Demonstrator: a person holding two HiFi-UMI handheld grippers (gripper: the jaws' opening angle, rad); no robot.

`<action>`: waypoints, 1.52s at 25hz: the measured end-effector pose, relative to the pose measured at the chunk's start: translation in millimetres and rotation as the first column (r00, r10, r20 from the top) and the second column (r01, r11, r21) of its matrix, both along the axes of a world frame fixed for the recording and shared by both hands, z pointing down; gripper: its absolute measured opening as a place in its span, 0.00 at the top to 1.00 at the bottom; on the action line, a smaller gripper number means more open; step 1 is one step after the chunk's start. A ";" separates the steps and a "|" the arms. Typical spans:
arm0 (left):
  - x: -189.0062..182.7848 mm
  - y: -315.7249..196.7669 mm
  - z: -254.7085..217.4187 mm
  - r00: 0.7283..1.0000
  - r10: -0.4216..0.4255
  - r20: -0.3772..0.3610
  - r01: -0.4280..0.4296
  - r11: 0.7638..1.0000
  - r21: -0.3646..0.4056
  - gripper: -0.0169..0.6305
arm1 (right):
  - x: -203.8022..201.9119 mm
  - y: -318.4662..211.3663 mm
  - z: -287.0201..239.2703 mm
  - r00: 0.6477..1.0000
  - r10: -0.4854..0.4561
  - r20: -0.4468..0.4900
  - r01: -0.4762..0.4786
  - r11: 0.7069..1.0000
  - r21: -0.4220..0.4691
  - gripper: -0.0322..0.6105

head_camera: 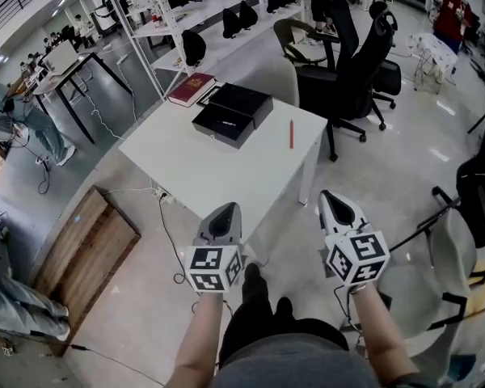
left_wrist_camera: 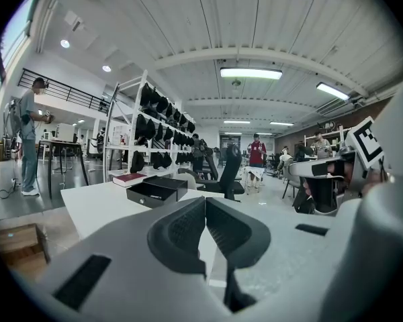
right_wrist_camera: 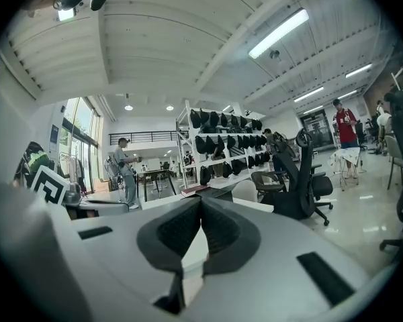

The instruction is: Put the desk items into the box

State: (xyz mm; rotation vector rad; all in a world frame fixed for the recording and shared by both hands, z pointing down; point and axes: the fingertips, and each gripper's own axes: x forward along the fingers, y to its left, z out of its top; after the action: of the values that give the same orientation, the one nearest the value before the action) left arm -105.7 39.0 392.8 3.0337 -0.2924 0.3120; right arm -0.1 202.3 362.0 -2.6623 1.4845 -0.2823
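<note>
Left tool [head_camera: 225, 210]: pressed together, empty.
Right tool [head_camera: 330, 199]: pressed together, empty.
On desk [head_camera: 202, 164]: box [head_camera: 232, 113], seemingly a red pen [head_camera: 291, 133].

Table [head_camera: 218, 168] holds 1 box [head_camera: 223, 124], 1 book [head_camera: 191, 88], 1 pen [head_camera: 291, 133].

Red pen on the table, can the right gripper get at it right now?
Probably yes: the red pen lies alone on the table, nothing between it and the right gripper, which hangs short of the near edge, jaws shut.

box [head_camera: 230, 113]: inside too dark to tell; red stick [head_camera: 291, 133]: pen or pencil, too small
</note>
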 end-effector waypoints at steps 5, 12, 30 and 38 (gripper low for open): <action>4.6 -13.6 3.5 1.000 -0.001 0.005 0.001 1.000 -0.011 0.96 | 8.8 -13.9 2.0 1.000 0.015 0.000 -0.015 1.000 -0.014 0.94; 16.3 -22.4 3.8 1.000 0.009 0.008 -0.009 1.000 -0.011 0.96 | 21.3 -17.8 3.5 0.999 0.038 0.011 -0.038 0.999 -0.019 0.94; 99.9 -36.8 16.9 0.999 0.037 0.012 -0.036 0.999 -0.035 0.96 | 89.6 -18.5 24.2 0.995 0.091 0.039 -0.088 0.994 -0.067 0.94; 171.3 -57.6 25.5 0.997 0.073 0.030 -0.071 0.996 -0.057 0.96 | 148.1 -38.3 22.5 0.990 0.134 0.045 -0.131 0.989 -0.063 0.94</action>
State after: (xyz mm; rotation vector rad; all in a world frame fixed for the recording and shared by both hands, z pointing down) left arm 65.6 -18.6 418.3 2.9909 -0.1738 0.3677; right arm 148.0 164.0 384.5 -2.7637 1.2989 -0.3850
